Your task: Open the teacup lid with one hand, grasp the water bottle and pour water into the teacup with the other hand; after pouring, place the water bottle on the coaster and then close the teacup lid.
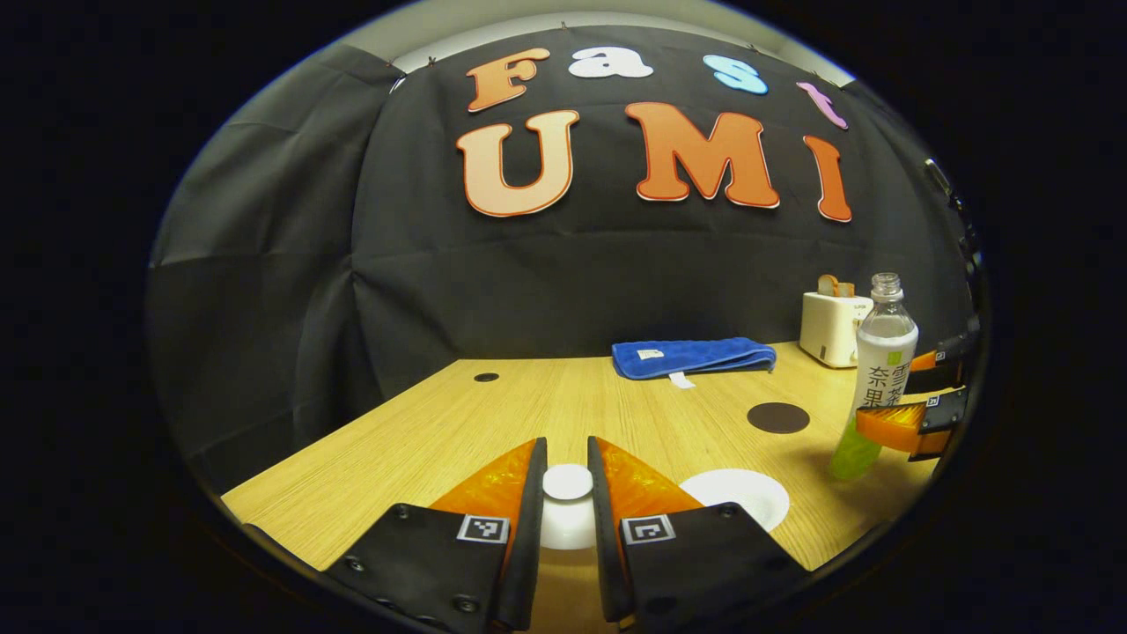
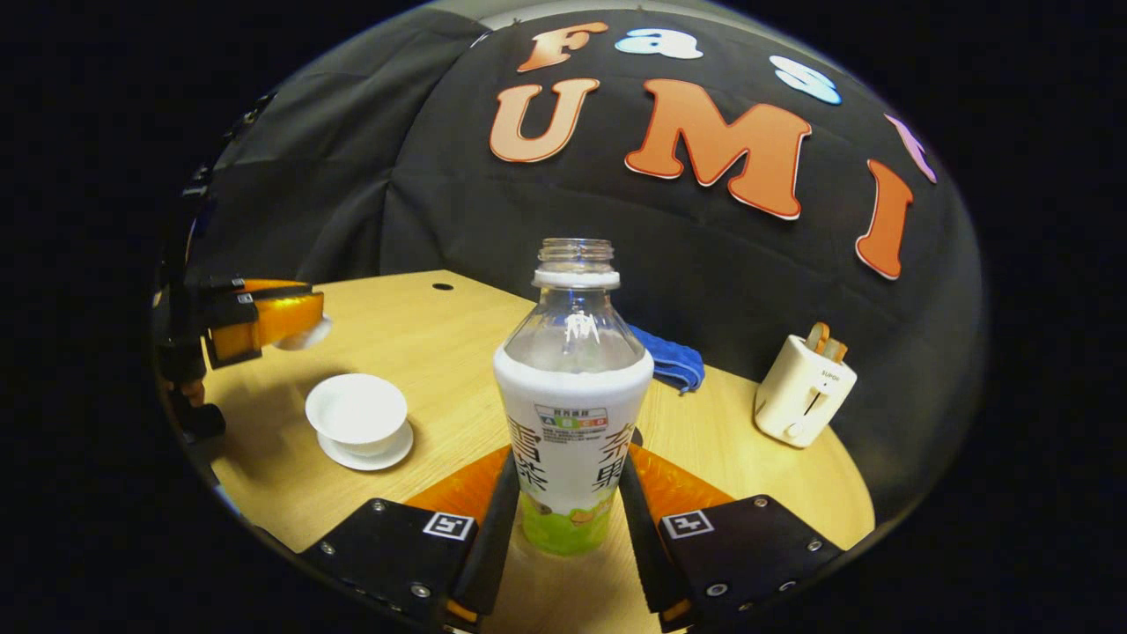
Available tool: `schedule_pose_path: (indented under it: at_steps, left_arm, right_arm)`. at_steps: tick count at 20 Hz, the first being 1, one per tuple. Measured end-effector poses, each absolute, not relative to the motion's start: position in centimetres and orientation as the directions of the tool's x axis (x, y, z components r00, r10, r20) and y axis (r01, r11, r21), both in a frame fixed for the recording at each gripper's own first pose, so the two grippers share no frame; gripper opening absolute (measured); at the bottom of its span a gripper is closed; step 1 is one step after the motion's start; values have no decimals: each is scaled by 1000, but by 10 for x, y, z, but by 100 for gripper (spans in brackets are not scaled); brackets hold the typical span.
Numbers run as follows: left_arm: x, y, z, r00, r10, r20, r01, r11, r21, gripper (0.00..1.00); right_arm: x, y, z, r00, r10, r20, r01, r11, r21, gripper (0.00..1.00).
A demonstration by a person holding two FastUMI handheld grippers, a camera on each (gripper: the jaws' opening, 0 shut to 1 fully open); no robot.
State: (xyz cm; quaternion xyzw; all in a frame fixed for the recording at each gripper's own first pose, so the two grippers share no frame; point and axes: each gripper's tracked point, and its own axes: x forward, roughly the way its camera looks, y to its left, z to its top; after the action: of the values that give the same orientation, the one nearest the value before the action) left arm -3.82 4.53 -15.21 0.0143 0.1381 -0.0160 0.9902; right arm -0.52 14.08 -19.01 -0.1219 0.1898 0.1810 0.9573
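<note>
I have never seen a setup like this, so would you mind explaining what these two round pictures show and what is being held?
A person holds two handheld two-finger grippers, each with a fisheye camera looking along its fingers.

In the left gripper view, the left gripper is shut on the white teacup lid, lifted off the cup.

In the right gripper view, the right gripper is shut on the uncapped water bottle. The open teacup sits on its saucer, with the left gripper holding the lid beyond it.

On the wooden table also lie a dark round coaster, a folded blue towel and a toaster.
</note>
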Motion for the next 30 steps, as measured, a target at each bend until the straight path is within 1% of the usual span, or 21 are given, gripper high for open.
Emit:
schedule_pose_path:
  at_steps: [2,4,5,9,13,15,18,21,23,27,29,30]
  left_arm:
    - [-38,55,-154,961,-12,-276,20,1000,24,31]
    - [-40,64,-156,960,1,-280,5,1000,21,32]
    - [-41,70,-155,960,7,-279,-1,1000,20,32]
    - [-42,85,-159,959,30,-283,-25,999,21,32]
    - [-43,91,-163,955,27,-295,-20,999,29,32]
    - [-42,94,-165,955,28,-295,-22,999,27,32]
    - [-45,98,-164,956,28,-293,-22,999,24,32]
    - [-48,105,-166,953,37,-300,-30,999,26,33]
    - [-52,108,-168,951,41,-306,-35,999,25,33]
    - [-53,116,-166,951,50,-305,-46,999,20,33]
    - [-54,119,-165,952,54,-302,-51,999,20,31]
    - [-55,118,-166,951,54,-303,-51,999,19,33]
  right_arm:
    - [-2,141,-186,875,279,-396,-396,883,-253,63]
    - [1,142,-185,883,261,-390,-399,855,-331,62]
    - [1,140,-186,885,252,-391,-403,835,-375,61]
    - [4,136,-186,901,190,-389,-382,772,-508,61]
    - [14,131,-172,930,149,-335,-345,666,-662,61]
    - [13,139,-168,933,164,-321,-352,604,-715,61]
    - [11,150,-168,922,194,-335,-387,520,-762,61]
    - [12,154,-164,923,201,-327,-384,458,-802,60]
    - [11,157,-158,926,210,-313,-374,408,-833,60]
    - [15,156,-153,938,214,-274,-326,274,-905,61]
    - [17,160,-153,939,224,-261,-310,225,-924,60]
    - [16,159,-152,941,227,-252,-299,204,-932,60]
